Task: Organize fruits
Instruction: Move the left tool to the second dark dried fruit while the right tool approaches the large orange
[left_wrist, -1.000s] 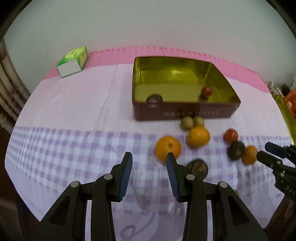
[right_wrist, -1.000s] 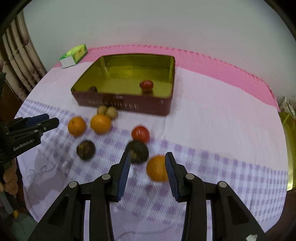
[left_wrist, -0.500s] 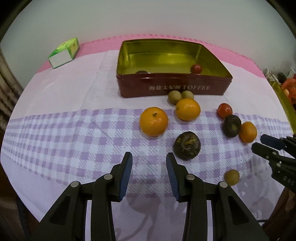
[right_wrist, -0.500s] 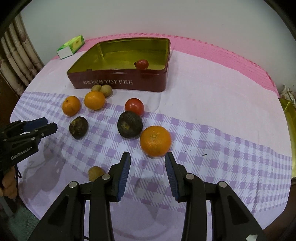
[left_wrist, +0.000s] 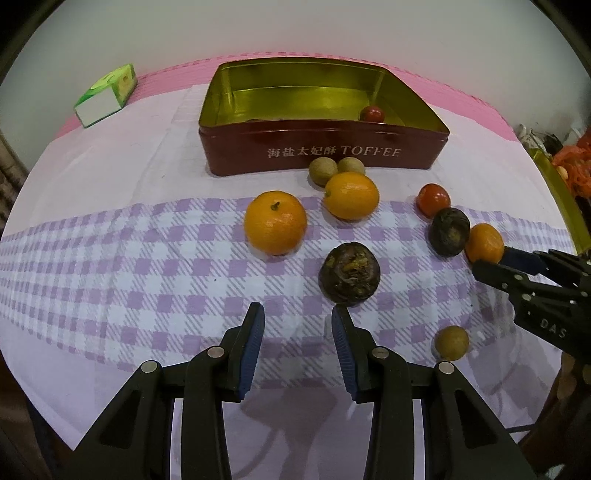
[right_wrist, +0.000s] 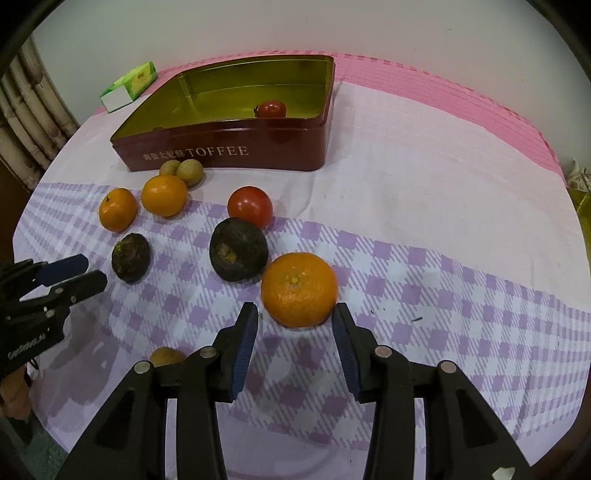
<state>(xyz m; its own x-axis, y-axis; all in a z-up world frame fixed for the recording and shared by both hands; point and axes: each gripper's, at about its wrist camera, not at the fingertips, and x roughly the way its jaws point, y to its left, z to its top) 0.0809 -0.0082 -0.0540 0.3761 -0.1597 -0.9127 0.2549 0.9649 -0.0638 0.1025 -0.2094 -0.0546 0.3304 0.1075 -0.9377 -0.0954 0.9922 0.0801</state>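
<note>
From the right wrist view: right gripper (right_wrist: 293, 321) spread wide, holding nothing, an orange (right_wrist: 299, 289) lying just ahead of the two blue pads, near the front edge of the tablecloth (right_wrist: 424, 177). Beside this orange, touching or nearly so, a dark wrinkled fruit (right_wrist: 238, 248), and behind that a red tomato (right_wrist: 250, 206). Shown only in part here, behind the left finger: a small brownish fruit (right_wrist: 166, 356). At the left edge, the left gripper (right_wrist: 75, 273), with its white lettering too small to read surely.

From the left wrist view: left gripper (left_wrist: 297, 328) also wide open and empty, a second dark fruit (left_wrist: 349, 273) just in front of its right pad. Seen whole only here: the small brownish fruit (left_wrist: 451, 342) near the front right corner of the cloth. Also here only, some orange netting (left_wrist: 576, 166) past the right edge. On the right gripper (left_wrist: 495, 264) the letters "DAS" readable, the rest cut off.

On the red tin (left_wrist: 321, 157), near the back edge of the cloth, white writing: Chinese characters, then "TOFFEE". Inside, gold walls, one small red tomato (left_wrist: 372, 113) by the right wall and something dark low behind the front wall, not clear what. Just in front of the tin, two small tan fruits (left_wrist: 334, 170), and two more oranges (left_wrist: 314, 210). At the back left corner, a green and white carton (left_wrist: 107, 94), print unreadable.
</note>
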